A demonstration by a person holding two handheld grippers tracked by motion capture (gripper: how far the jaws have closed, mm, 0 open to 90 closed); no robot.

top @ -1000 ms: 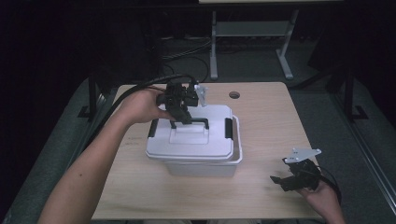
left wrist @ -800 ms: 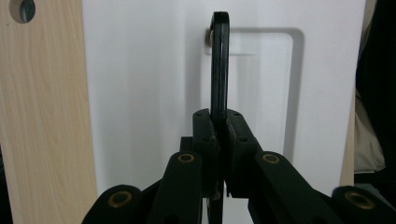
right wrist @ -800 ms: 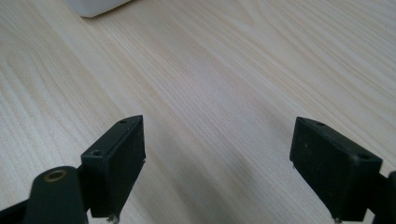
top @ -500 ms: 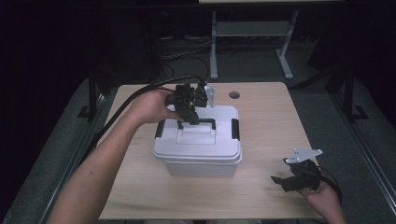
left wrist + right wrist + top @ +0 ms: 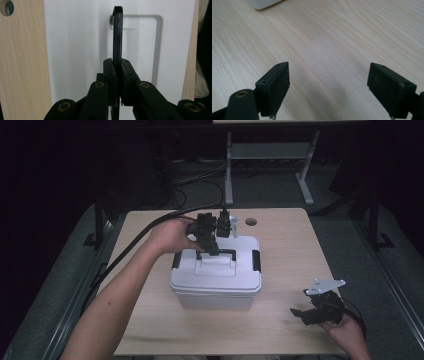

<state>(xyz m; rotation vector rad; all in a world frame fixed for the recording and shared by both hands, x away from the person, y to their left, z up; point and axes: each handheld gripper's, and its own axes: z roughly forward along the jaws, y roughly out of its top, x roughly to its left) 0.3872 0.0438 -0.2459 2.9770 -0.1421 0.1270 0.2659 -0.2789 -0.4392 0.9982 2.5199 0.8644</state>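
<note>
Nearest the person, the right gripper (image 5: 316,310) rests with jaws apart on the table (image 5: 280,330), while farther off the left gripper (image 5: 214,249), clamped on the handle (image 5: 117,32), has carried the white box (image 5: 216,287) rightward, indicating relocation underway.

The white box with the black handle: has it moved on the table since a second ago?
Yes. The white box has slid right, toward the table's right edge and away from its left one, drawn by the left gripper clamped on its handle.
</note>
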